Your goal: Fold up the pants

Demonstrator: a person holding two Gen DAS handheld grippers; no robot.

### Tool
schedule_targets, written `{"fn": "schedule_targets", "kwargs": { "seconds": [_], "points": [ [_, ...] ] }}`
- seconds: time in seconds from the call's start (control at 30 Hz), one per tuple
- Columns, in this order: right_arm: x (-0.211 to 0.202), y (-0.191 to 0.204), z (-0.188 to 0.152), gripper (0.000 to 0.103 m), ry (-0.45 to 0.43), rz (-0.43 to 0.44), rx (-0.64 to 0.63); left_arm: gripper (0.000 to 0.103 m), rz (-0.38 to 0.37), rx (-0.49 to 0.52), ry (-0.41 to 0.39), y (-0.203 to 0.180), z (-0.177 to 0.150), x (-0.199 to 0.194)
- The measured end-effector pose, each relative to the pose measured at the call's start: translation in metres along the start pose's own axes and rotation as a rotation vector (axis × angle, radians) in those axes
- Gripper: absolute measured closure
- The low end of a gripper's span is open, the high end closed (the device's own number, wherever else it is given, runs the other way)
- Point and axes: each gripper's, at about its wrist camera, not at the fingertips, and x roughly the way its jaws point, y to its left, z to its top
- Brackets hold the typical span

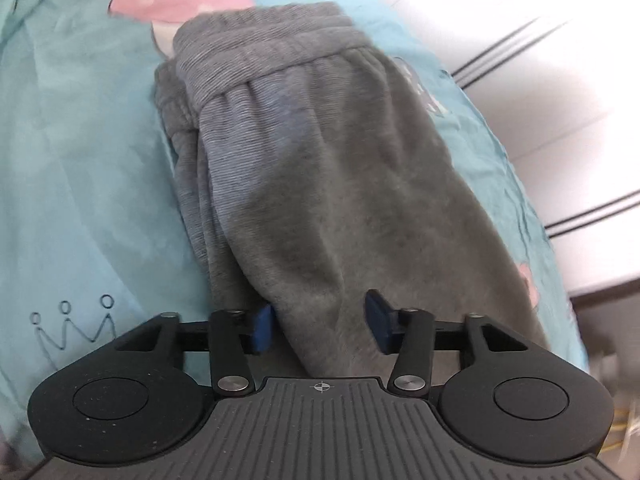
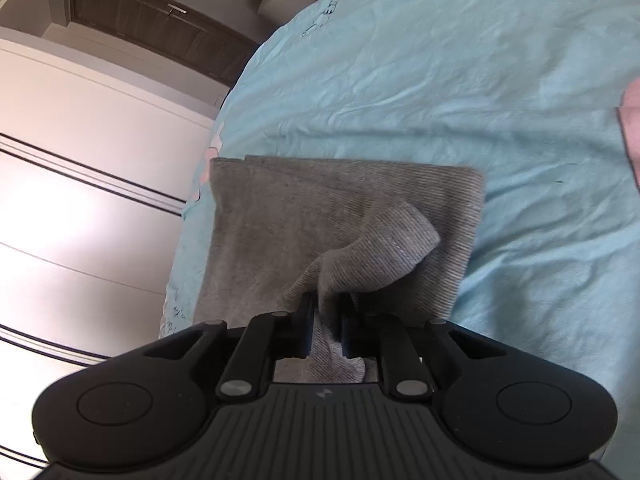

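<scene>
On teal bedsheet [image 2: 440,80]: grey pants [image 2: 280,216]; white wardrobe [image 2: 80,120] beside.

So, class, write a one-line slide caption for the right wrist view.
Right gripper shut on a bunched fold of the grey pants, lying on the turquoise bedsheet.

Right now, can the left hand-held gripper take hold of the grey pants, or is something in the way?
Probably yes. The left hand-held gripper is open, with the pants already lying between its blue pads. Nothing blocks it; closing should catch the cloth.
</scene>
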Motion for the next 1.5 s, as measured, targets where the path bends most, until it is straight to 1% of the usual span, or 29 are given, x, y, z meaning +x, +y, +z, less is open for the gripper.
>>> {"fn": "schedule_targets", "kwargs": {
  "seconds": [0.03, 0.07, 0.13, 0.23, 0.3, 0.37, 0.4, 0.47, 0.53, 0.6, 0.63, 0.67, 0.7, 0.73, 0.77, 0.83, 0.9, 1.0, 1.03, 1.07, 1.1, 1.13, 1.2, 1.23, 1.27, 1.3, 1.4, 1.43, 1.5],
  "points": [
    [0.000, 0.000, 0.000, 0.090, -0.001, 0.000, -0.004, 0.078, 0.006, -0.007, -0.001, 0.003, 0.002, -0.001],
    [-0.001, 0.001, 0.000, 0.090, -0.002, 0.001, -0.010, 0.084, 0.015, -0.006, 0.002, 0.005, 0.003, -0.004],
    [0.000, 0.005, -0.002, 0.097, -0.006, -0.019, -0.025, 0.090, 0.000, -0.019, 0.007, 0.007, 0.006, -0.013],
    [-0.013, 0.019, 0.000, 0.098, -0.026, -0.019, -0.058, 0.092, -0.058, -0.031, -0.009, 0.019, 0.005, -0.037],
    [-0.029, 0.028, 0.005, 0.098, -0.052, 0.028, -0.052, 0.092, -0.106, -0.021, -0.037, 0.014, 0.005, -0.054],
    [-0.049, 0.034, 0.011, 0.098, -0.080, 0.090, -0.048, 0.092, -0.122, 0.015, -0.058, 0.007, 0.002, -0.071],
    [-0.056, 0.036, 0.012, 0.098, -0.092, 0.111, -0.059, 0.092, -0.118, 0.044, -0.068, 0.007, 0.000, -0.079],
    [-0.069, 0.035, 0.009, 0.098, -0.120, 0.119, -0.084, 0.091, -0.047, 0.082, -0.060, 0.008, -0.005, -0.079],
    [-0.072, 0.027, 0.004, 0.098, -0.145, 0.065, -0.125, 0.081, 0.083, 0.124, -0.026, 0.011, -0.009, -0.067],
    [-0.057, 0.013, 0.003, 0.095, -0.112, -0.066, -0.181, 0.068, 0.218, 0.145, -0.038, 0.014, -0.013, -0.059],
    [-0.047, 0.005, 0.003, 0.091, -0.105, -0.136, -0.179, 0.059, 0.230, 0.150, -0.052, 0.014, -0.014, -0.062],
    [-0.039, -0.002, 0.004, 0.093, -0.092, -0.171, -0.179, 0.052, 0.214, 0.143, -0.066, 0.016, -0.016, -0.070],
    [-0.038, -0.006, 0.006, 0.093, -0.089, -0.162, -0.169, 0.037, 0.190, 0.129, -0.080, 0.016, -0.016, -0.080],
    [-0.042, -0.006, 0.007, 0.088, -0.100, -0.151, -0.142, 0.027, 0.169, 0.115, -0.102, 0.017, -0.017, -0.089],
    [-0.049, -0.002, 0.006, 0.083, -0.117, -0.146, -0.136, 0.024, 0.155, 0.108, -0.133, 0.013, -0.017, -0.095],
    [-0.063, 0.009, 0.003, 0.066, -0.153, -0.128, -0.181, 0.021, 0.138, 0.138, -0.173, 0.004, -0.021, -0.105],
    [-0.069, 0.022, -0.005, 0.065, -0.158, -0.126, -0.239, 0.017, 0.110, 0.187, -0.183, -0.005, -0.027, -0.113],
    [-0.057, 0.028, -0.013, 0.065, -0.113, -0.176, -0.294, 0.015, 0.068, 0.232, -0.162, -0.013, -0.035, -0.117],
    [-0.048, 0.027, -0.014, 0.065, -0.084, -0.213, -0.315, 0.015, 0.052, 0.241, -0.148, -0.013, -0.038, -0.121],
    [-0.037, 0.027, -0.016, 0.066, -0.064, -0.293, -0.363, 0.015, 0.032, 0.249, -0.137, -0.013, -0.042, -0.125],
    [-0.032, 0.031, -0.020, 0.065, -0.085, -0.378, -0.420, 0.015, 0.013, 0.256, -0.131, -0.013, -0.045, -0.129],
    [-0.034, 0.036, -0.023, 0.059, -0.129, -0.448, -0.471, 0.013, -0.004, 0.266, -0.128, -0.012, -0.048, -0.132],
    [-0.048, 0.050, -0.028, 0.054, -0.203, -0.518, -0.495, 0.011, -0.032, 0.299, -0.141, -0.011, -0.056, -0.138],
    [-0.058, 0.053, -0.028, 0.049, -0.214, -0.480, -0.472, 0.010, -0.038, 0.323, -0.151, -0.013, -0.059, -0.140],
    [-0.069, 0.056, -0.028, 0.044, -0.209, -0.404, -0.437, 0.009, -0.035, 0.345, -0.154, -0.014, -0.062, -0.140],
    [-0.078, 0.058, -0.029, 0.033, -0.196, -0.330, -0.400, 0.009, -0.034, 0.362, -0.156, -0.017, -0.065, -0.139],
    [-0.100, 0.062, -0.036, 0.024, -0.174, -0.175, -0.333, 0.008, -0.074, 0.385, -0.148, -0.026, -0.075, -0.129],
    [-0.107, 0.061, -0.037, 0.016, -0.172, -0.138, -0.319, 0.008, -0.103, 0.383, -0.148, -0.028, -0.080, -0.124],
    [-0.115, 0.053, -0.033, 0.012, -0.163, -0.061, -0.268, 0.008, -0.143, 0.361, -0.152, -0.028, -0.088, -0.113]
  ]
}}
